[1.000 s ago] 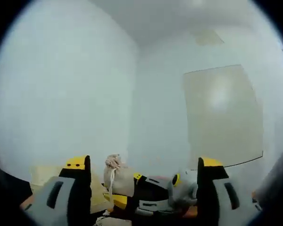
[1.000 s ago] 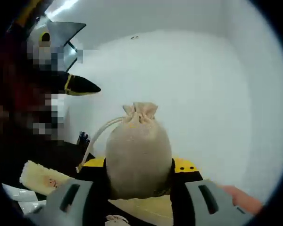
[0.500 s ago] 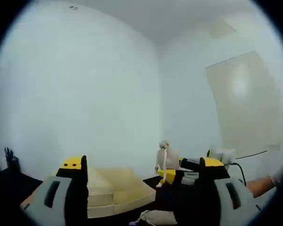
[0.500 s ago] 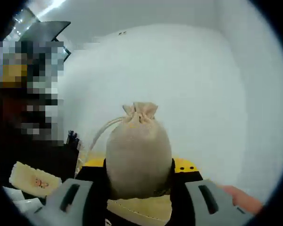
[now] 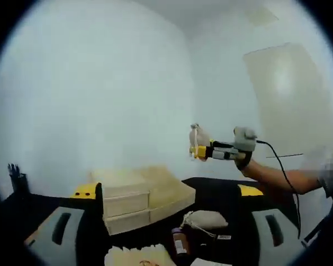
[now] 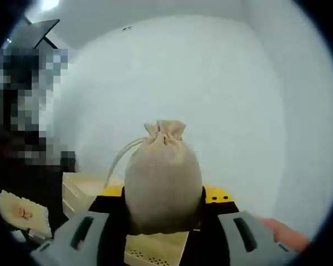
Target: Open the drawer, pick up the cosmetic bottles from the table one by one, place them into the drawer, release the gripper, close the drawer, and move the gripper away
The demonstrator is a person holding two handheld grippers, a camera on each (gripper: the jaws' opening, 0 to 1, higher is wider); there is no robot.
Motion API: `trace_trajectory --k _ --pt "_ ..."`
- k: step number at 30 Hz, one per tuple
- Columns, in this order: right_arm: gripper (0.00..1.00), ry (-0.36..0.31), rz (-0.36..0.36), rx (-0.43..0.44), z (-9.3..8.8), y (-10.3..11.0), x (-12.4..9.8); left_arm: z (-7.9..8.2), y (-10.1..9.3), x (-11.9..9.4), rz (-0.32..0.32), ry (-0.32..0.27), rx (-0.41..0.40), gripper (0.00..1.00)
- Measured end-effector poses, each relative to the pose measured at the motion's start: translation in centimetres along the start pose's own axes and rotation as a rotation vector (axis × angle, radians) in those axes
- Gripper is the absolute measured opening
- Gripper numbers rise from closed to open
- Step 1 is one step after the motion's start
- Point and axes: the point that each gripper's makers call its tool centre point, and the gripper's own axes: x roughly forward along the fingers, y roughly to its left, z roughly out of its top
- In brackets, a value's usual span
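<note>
Between my right claw (image 6: 163,221) jaws I hold a small cloth pouch (image 6: 162,177), squeezed tight. Lower down, my left claw (image 5: 166,221) is wide, with nothing in it. Beyond it, a brown bottle (image 5: 180,244) and another pouch (image 5: 205,220) lie on the dark worktop (image 5: 222,188). Farther back sits the wooden drawer box (image 5: 139,197).

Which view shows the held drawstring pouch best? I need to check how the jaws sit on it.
The right gripper view: the drawstring pouch stands large and centred, upright, with the right gripper shut on its sides. In the left gripper view it is small and distant, held out above the table.
</note>
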Motion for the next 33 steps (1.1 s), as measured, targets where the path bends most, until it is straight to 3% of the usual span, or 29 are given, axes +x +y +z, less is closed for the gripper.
trace_trajectory --k 3,9,13,17,19,21,23,25,31,33 --pt "0.47 0.021 -0.017 0.010 -0.7 -1.6 2.0 -1.1 1.4 0.0 -0.007 0.024 0.000 0.96" --pt "0.47 0.051 -0.038 0.047 -1.5 -2.2 3.1 -2.8 2.7 0.0 -0.008 0.036 -0.021 0.96" --pt "0.47 0.061 -0.043 0.100 -2.6 -3.2 6.5 -3.6 3.8 0.0 -0.005 0.041 -0.025 0.96" --pt "0.47 0.052 -0.046 0.152 -3.0 -2.9 7.8 -4.1 4.8 -0.2 0.004 0.027 -0.033 0.95" --pt "0.47 0.040 -0.040 0.207 -3.9 -3.0 10.4 -4.7 5.1 -0.3 -0.002 0.020 -0.053 0.95" --pt "0.47 0.042 -0.044 0.204 -4.7 -2.8 11.5 -5.7 5.0 -0.3 -0.019 0.019 -0.093 0.95" --pt "0.47 0.047 -0.051 0.189 -5.9 -2.1 11.7 -6.5 5.0 -0.2 -0.020 0.037 -0.079 0.95" --pt "0.47 0.056 -0.053 0.171 -6.5 -2.7 14.1 -7.3 5.0 0.0 -0.018 0.062 -0.058 0.95" --pt "0.47 0.065 -0.048 0.112 -8.5 -1.6 15.8 -5.9 5.2 -0.1 -0.041 0.013 -0.077 0.93" --pt "0.47 0.070 -0.055 0.114 -8.7 -2.7 18.0 -5.7 5.4 -0.2 -0.040 0.001 -0.085 0.92"
